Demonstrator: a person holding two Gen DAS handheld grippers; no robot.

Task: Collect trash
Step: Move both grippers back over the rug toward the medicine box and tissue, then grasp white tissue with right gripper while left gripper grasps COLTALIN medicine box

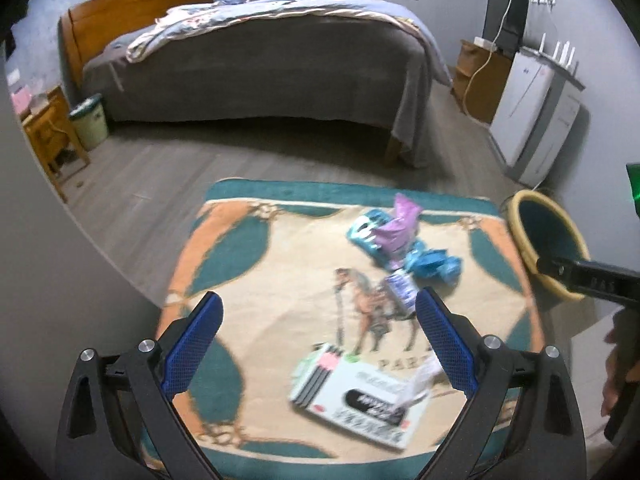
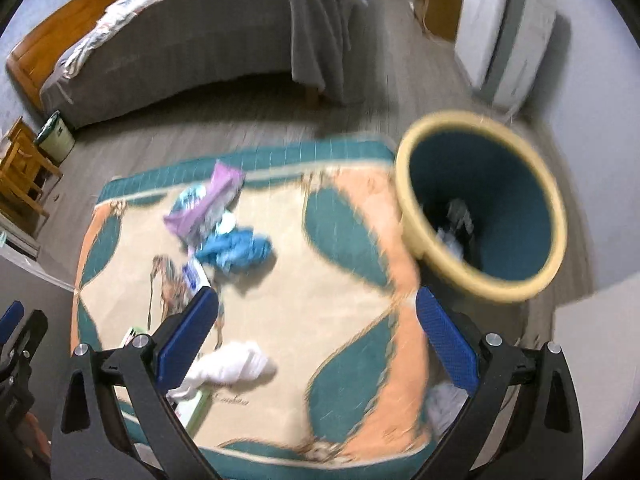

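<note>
Wrappers (image 1: 394, 232) litter rug (image 1: 280, 280); both grippers (image 1: 318, 320) (image 2: 316, 318) hover open, empty

I held both tools level and apart, my left gripper (image 1: 318, 312) with its blue-padded jaws spread wide and gripping nothing, my right gripper (image 2: 316, 308) likewise spread and bare, its dark body jutting in at the left camera's right edge.

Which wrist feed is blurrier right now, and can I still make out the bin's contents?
Right wrist view: heavy motion smear across rug and bin; something grey and white shows inside, not identifiable. Left wrist view: milder blur, box text unreadable, strong fisheye bending; bin interior hidden.
</note>
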